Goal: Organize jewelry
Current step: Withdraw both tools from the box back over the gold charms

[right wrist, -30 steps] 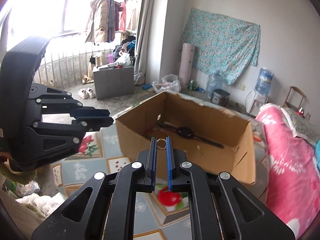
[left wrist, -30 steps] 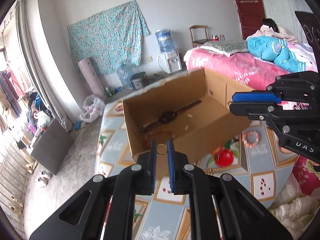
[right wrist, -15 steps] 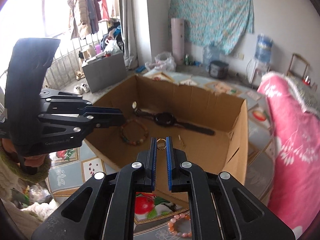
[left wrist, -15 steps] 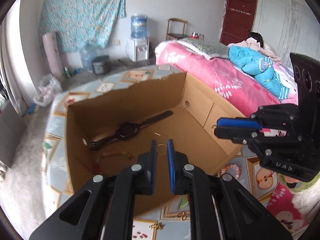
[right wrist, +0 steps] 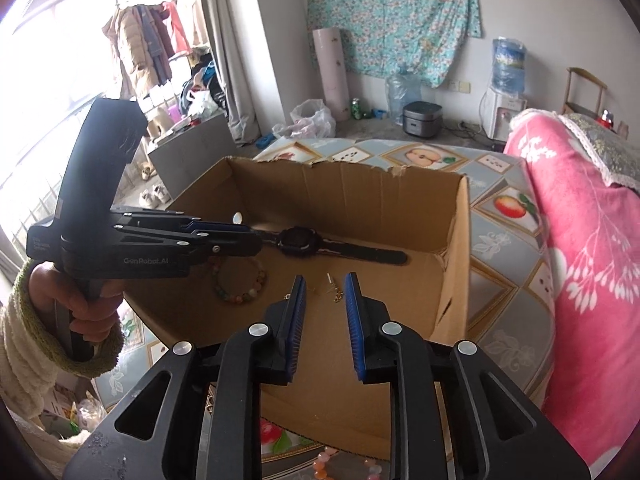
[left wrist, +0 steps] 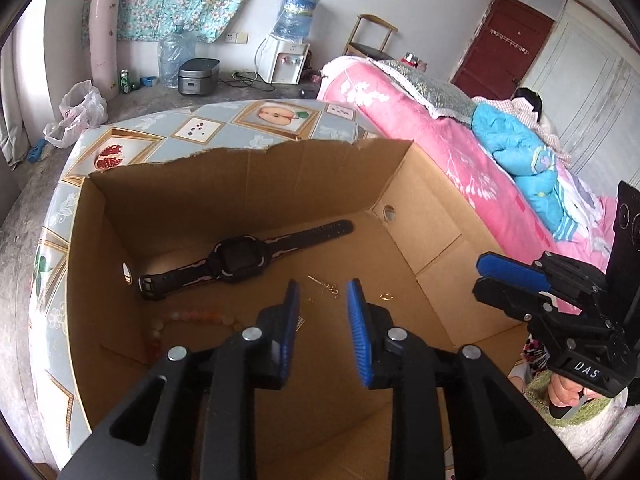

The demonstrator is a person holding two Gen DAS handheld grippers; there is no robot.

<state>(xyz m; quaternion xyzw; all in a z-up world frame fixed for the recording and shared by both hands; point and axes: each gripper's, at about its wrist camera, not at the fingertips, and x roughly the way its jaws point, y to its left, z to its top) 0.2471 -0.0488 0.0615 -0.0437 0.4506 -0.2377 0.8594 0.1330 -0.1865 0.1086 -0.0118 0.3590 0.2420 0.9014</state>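
Now both grippers seen spread, nothing held: left gripper (left wrist: 320, 308), right gripper (right wrist: 325, 300). Small gold ring (left wrist: 385, 296) lying on floor of brown cardboard box (left wrist: 436, 216), centre-right of left view. Judged light, stiff, slippery; best pinched across band. Black wristwatch (left wrist: 240, 258) nearby.

On the body of my left claw (right wrist: 224, 236), seen from the right wrist, I read "GenRobot.AI" in pale letters; on the body of my right claw (left wrist: 508, 280), seen from the left wrist, stands "DAS"; small print near the left claw's handle is too blurred to read.
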